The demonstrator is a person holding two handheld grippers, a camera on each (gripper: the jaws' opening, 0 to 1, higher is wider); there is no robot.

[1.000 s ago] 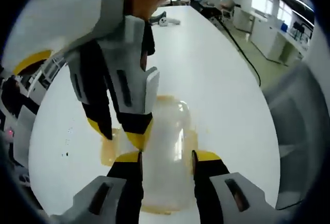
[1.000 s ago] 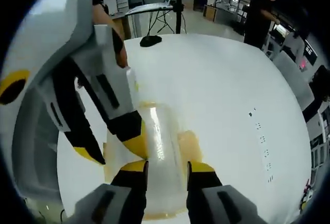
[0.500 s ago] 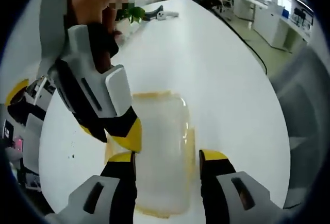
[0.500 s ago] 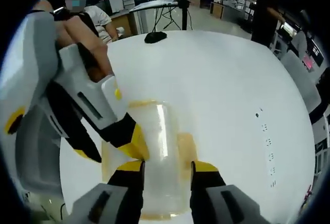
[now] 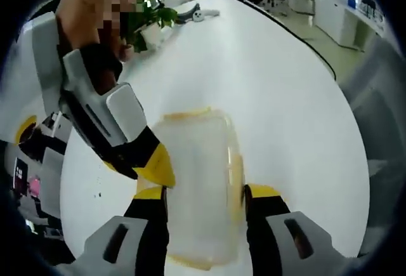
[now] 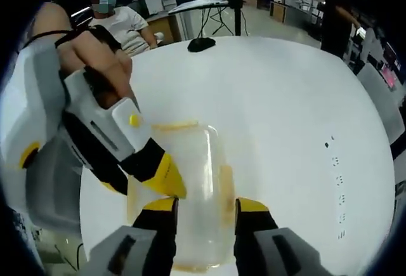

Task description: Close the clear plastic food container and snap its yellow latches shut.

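We have a clear box [image 5: 196, 181] lying on the big white table [image 5: 279, 92], with its lid down on top. In the left gripper view, our left tongs [image 5: 204, 195] sit with one tip on each long side of the box. The tips are apart, and we cannot tell if they are squeezing the walls or just resting beside them. In the right gripper view, our right tongs [image 6: 204, 202] sit the same way, tips apart, around the box [image 6: 190, 193]. Each set of tongs comes into the other view from the side, with a yellow tip close to the edge of the box.

A yellow latch [image 5: 236, 181] runs along one long side, and another yellow strip [image 5: 181, 115] shows at the far end. We think they are not all snapped yet.

What could go wrong? The box is light and the table is smooth, so a push from one side could make it slide away. If we press down on one corner, the lid could pop up on the other side. If a tip slips off a latch, the latch stays open
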